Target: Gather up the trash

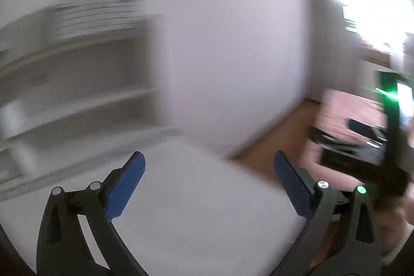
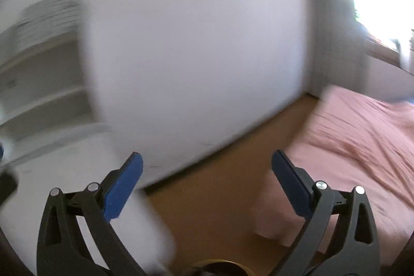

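Both views are smeared by motion, and no piece of trash shows in either. My left gripper [image 1: 208, 156] is open over a white tabletop [image 1: 196, 211], with nothing between its blue pads [image 1: 124, 188]. My right gripper [image 2: 207, 155] is open too, held above the wooden floor [image 2: 220, 198] with nothing between its fingers. At the bottom edge of the right wrist view a dark round object with a golden rim [image 2: 220, 264] peeks in; I cannot tell what it is. In the left wrist view, the black body of the right-hand tool [image 1: 367, 157] with a green light shows at the right.
A white wall [image 2: 194, 56] fills the middle of both views. White shelves [image 1: 77, 84] stand at the left. A bed with a pink cover [image 2: 357, 151] lies at the right, with a bright window [image 2: 375, 9] above it. A strip of wooden floor runs between table and bed.
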{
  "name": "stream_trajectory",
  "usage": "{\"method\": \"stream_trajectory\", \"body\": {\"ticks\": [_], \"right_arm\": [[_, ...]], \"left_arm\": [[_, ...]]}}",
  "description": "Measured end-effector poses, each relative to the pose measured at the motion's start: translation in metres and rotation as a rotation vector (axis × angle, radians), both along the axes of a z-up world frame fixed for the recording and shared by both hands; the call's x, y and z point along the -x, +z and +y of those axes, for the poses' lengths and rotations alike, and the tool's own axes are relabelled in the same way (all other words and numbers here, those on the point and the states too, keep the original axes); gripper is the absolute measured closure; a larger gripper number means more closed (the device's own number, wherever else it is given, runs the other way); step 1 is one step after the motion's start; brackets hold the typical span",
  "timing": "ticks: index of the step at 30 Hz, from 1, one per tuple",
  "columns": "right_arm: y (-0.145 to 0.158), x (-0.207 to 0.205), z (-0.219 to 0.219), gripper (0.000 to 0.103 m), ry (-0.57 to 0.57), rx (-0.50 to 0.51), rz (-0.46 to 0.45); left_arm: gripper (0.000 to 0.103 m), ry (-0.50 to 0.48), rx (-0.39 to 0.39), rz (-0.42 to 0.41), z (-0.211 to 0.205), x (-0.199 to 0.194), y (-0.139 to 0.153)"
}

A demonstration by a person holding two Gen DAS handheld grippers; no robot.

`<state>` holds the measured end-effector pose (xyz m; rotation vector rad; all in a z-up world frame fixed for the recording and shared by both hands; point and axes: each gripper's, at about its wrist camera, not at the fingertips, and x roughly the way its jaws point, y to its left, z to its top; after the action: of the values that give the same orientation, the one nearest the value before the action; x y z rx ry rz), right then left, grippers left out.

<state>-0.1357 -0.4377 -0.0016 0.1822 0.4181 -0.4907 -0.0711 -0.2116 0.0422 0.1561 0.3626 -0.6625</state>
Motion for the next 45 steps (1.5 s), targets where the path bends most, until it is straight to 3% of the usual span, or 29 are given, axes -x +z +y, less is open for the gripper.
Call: {"method": "stream_trajectory", "body": {"ticks": [1,4,8,13,19,23,26,30,37,45], "right_arm": [[0.001,-0.024,0.024,0.007,0.085,-0.009,0.006],[0.002,-0.075,0.082,0.007,0.254,-0.047,-0.01],[-0.006,-0.115,0.139,0.007,0.353,-0.089,-0.028],[-0.027,-0.15,0.187,0.007,0.395,-0.09,0.03],[-0.042,-0.148,0.219,0.007,0.397,-0.005,0.055],[-0.041,-0.139,0.23,0.007,0.381,0.085,0.041],[-0.044,-0.142,0.239,0.007,0.408,0.116,0.101],[-0.051,-0.149,0.236,0.007,0.47,0.062,0.161],[-0.057,-0.154,0.221,0.007,0.451,-0.037,0.157],[-0.058,-0.155,0.221,0.007,0.435,-0.029,0.156]], "left_arm": [[0.007,0.128,-0.014,0.0,0.033,-0.021,-0.003],[0.007,0.335,-0.031,0.024,0.097,-0.051,-0.015],[0.007,0.48,-0.048,0.088,0.153,-0.071,-0.039],[0.007,0.57,-0.06,0.122,0.209,-0.087,-0.06],[0.007,0.57,-0.013,0.184,0.233,-0.107,-0.075],[0.007,0.596,-0.022,0.179,0.233,-0.107,-0.076],[0.007,0.58,-0.02,0.162,0.23,-0.103,-0.075],[0.007,0.571,0.007,0.125,0.232,-0.095,-0.071],[0.007,0.587,-0.033,0.117,0.225,-0.096,-0.072],[0.007,0.581,-0.023,0.185,0.231,-0.107,-0.077]]}}
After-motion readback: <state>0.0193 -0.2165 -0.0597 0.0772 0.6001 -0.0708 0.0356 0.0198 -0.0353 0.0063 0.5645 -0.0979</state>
